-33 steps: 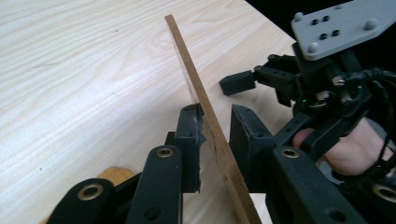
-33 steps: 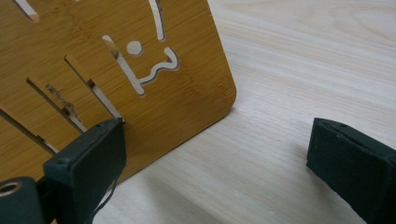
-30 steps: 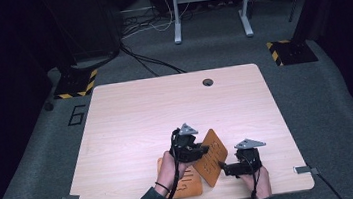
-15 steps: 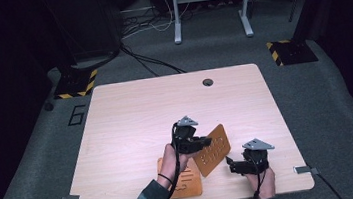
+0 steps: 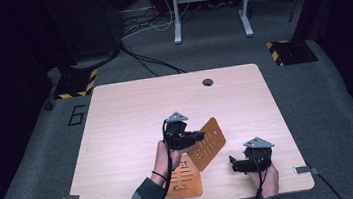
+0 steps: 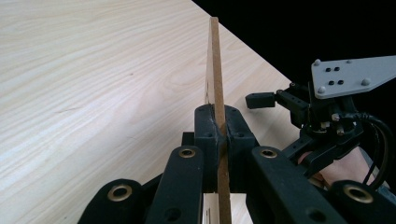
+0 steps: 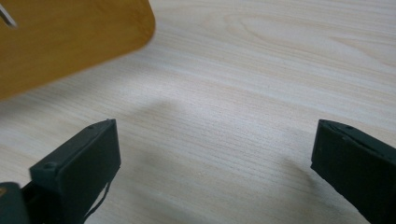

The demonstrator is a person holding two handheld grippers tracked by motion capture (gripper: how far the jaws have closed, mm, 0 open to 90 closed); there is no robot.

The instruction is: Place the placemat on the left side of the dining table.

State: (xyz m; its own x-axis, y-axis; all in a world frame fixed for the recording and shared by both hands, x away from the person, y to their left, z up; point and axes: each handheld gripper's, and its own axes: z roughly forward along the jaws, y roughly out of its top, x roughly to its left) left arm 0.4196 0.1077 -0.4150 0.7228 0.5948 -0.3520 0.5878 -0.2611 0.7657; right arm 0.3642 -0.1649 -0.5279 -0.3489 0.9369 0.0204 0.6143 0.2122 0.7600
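Wooden and thin, the upper board (image 5: 207, 143) is clamped on edge in your left tool (image 5: 195, 137), lifted clear of the surface (image 5: 131, 119) and tilted out toward two o'clock from that tool. In the left gripper view the pads (image 6: 208, 133) pinch the board's (image 6: 215, 70) narrow edge from both sides. A second board (image 5: 182, 179) lies flat under your left hand (image 5: 163, 157), at about six o'clock from the raised one. Your right tool (image 5: 233, 163) rests low at four o'clock from the lifted board, jaws wide apart with nothing but bare surface between them; the board's rounded corner (image 7: 70, 37) floats at its eleven o'clock.

The likely trouble is the grip itself: you hold a broad plate by a small bite near one edge, so its weight could swing it in the pads or let it slip. Turn the wrist quickly and the far corner may strike your right tool or knock the flat board askew.

Compared with a second ago, the left jaws have just been closing onto the board, which has risen off the lower one and swung farther out, and your right tool has drawn away from it toward the surface's right edge.
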